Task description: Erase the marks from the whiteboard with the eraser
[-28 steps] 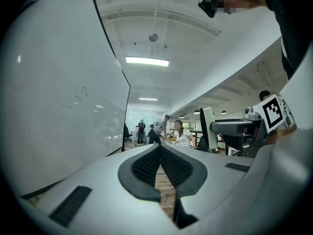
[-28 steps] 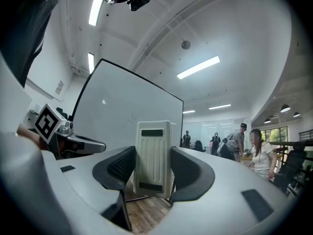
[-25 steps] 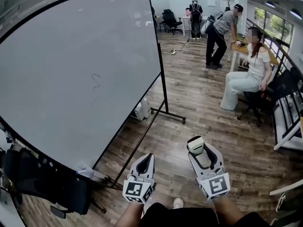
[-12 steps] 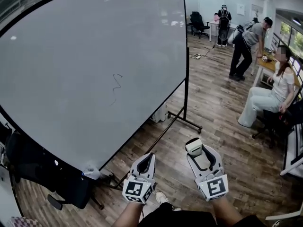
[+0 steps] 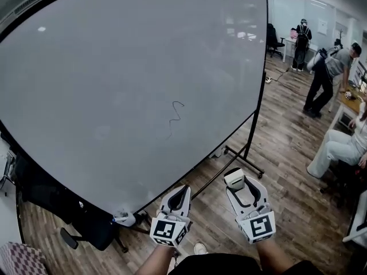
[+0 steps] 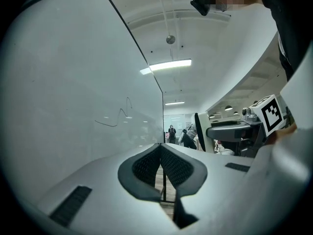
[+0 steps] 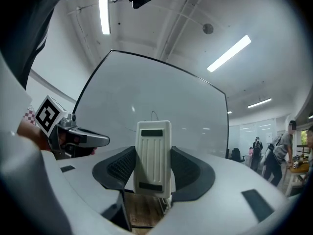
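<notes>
A large whiteboard (image 5: 114, 79) on a black wheeled stand fills the head view, and a thin dark squiggle mark (image 5: 174, 118) sits near its middle. The mark (image 6: 117, 117) shows in the left gripper view, and its top (image 7: 153, 114) peeks above the eraser in the right gripper view. My right gripper (image 5: 235, 179) is shut on a cream eraser (image 7: 153, 158), held upright below the board's lower right part. My left gripper (image 5: 179, 195) sits beside it, shut and empty, pads (image 6: 172, 166) touching. Both are well short of the mark.
A black office chair (image 5: 63, 216) stands under the board's lower left. The stand's foot bar (image 5: 243, 159) crosses the wood floor ahead. At the right a person sits (image 5: 341, 145) and another leans over a table (image 5: 327, 76); a third stands far back.
The view has swung left and closer to the board, so the mark now lies nearer the middle of the head view. Both grippers keep their hold and spacing.
</notes>
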The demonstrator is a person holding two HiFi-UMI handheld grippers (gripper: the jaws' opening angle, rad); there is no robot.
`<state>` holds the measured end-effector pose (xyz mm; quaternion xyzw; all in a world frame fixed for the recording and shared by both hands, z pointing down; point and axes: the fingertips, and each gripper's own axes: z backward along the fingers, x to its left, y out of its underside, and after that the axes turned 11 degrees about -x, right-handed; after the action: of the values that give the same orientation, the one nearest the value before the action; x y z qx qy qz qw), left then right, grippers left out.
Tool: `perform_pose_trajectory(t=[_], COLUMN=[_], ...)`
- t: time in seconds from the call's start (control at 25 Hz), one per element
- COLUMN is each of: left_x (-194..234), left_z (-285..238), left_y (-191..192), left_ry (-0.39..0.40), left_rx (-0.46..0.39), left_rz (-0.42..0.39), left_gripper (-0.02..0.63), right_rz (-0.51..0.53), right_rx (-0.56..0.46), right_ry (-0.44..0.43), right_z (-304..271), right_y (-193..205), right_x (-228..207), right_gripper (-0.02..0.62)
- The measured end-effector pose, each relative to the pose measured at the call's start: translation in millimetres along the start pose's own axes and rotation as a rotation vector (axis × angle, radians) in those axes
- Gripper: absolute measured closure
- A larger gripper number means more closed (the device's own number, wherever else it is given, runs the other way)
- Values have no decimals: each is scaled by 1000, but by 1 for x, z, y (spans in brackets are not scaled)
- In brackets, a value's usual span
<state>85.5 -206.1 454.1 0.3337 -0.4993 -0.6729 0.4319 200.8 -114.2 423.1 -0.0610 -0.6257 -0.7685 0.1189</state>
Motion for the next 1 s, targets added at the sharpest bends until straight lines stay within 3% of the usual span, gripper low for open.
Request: perform_pose_trajectory(t=[0.44, 0.76, 1.0], left_x=[67, 94, 102], left_z=[-11, -22, -38], left_y=[-4, -7, -13], left_ry=[-94, -186, -250], left_rx=[-21, -18, -28], left_rz=[-44, -89, -158], left_gripper=[588, 588, 588], right_rz=[20, 59, 101], right_rx=[-67, -155, -189], right_ry=[-74, -235, -281], right_z=[-97, -154, -194], right_y=[1, -13, -24], right_x=[10, 14, 2], right_gripper=[347, 348, 348])
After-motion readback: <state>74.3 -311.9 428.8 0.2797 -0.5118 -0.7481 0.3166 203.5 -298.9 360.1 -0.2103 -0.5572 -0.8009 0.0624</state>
